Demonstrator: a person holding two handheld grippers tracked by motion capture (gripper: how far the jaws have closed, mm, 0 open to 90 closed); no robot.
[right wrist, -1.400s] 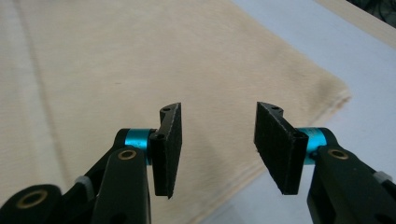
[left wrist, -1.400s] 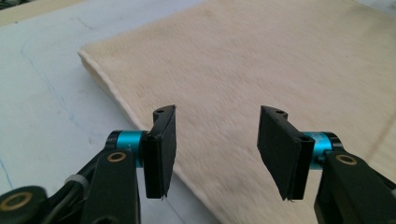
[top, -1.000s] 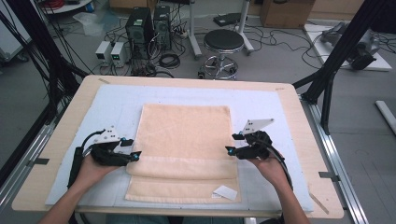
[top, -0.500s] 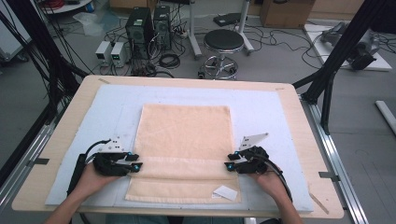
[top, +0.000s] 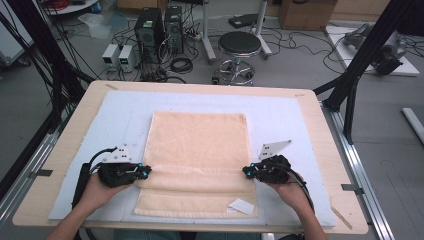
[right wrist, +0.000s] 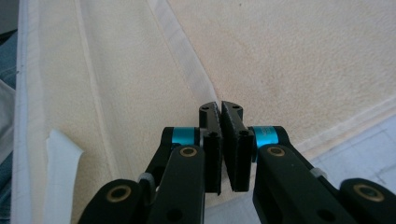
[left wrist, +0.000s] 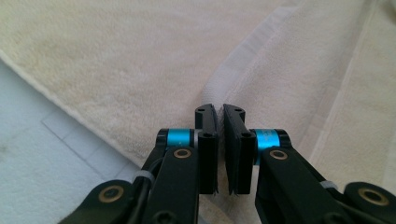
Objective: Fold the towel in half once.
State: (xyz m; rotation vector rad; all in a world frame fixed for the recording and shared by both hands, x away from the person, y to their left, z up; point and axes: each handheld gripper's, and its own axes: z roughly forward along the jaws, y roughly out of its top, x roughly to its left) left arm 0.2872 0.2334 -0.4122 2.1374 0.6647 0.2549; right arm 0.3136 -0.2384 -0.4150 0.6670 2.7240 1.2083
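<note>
Your left hand-held gripper (top: 146,172) and right hand-held gripper (top: 246,171) have just been closing, each now pinching the towel's (top: 200,145) folded edge.

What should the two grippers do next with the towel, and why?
Probably lift both ends of the folded edge a little and carry it toward the far end of the towel. The left gripper and right gripper each sit at one side of the towel where the folded edge crosses it. Their jaws have just been closing and look nearly together on that edge, so the grip seems ready.

Wooden table (top: 60,150) carries pale blue mat (top: 120,115) (peach towel (top: 200,145) atop).
</note>
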